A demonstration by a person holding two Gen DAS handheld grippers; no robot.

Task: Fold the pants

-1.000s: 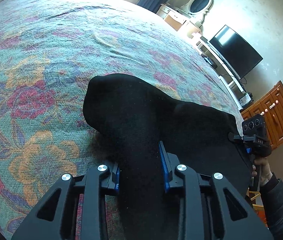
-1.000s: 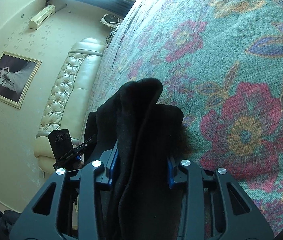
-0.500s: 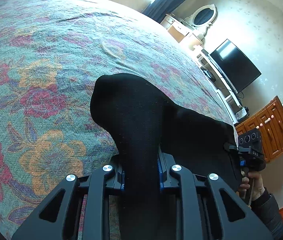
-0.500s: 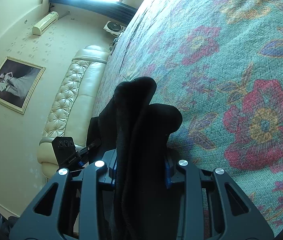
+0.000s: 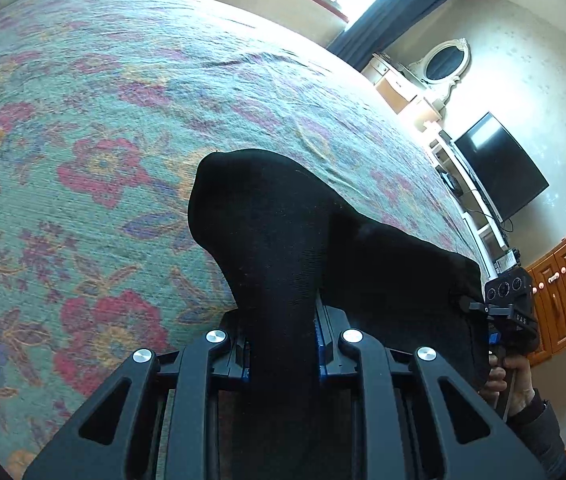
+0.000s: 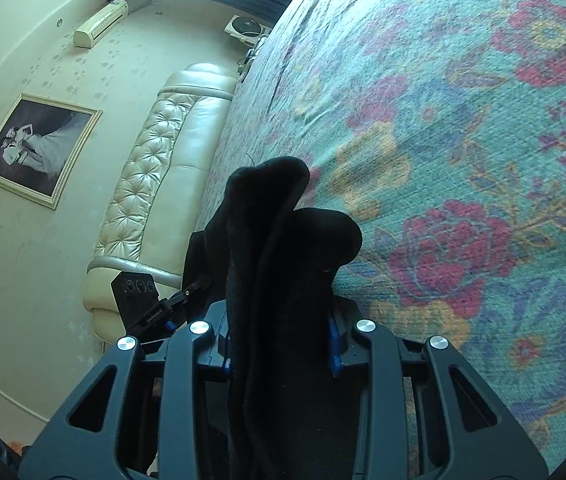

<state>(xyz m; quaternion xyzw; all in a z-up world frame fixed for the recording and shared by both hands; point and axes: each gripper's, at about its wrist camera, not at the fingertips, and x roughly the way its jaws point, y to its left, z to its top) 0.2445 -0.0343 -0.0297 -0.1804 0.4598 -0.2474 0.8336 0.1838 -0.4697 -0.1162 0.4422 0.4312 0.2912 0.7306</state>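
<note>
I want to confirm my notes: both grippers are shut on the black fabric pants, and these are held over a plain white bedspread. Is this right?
Not quite. The bedspread is not plain white: it is teal with red and orange flowers, as the left wrist view shows. The rest holds: the left gripper and right gripper are shut on the black fabric pants.

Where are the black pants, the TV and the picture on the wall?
pants (image 5: 267, 240): left wrist view, bunched fabric.
TV (image 5: 499, 168): left wrist view, screen middle.
picture (image 6: 39, 148): right wrist view, photo middle.

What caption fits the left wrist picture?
Left gripper clamps black pants above a flowery bedspread.
</note>
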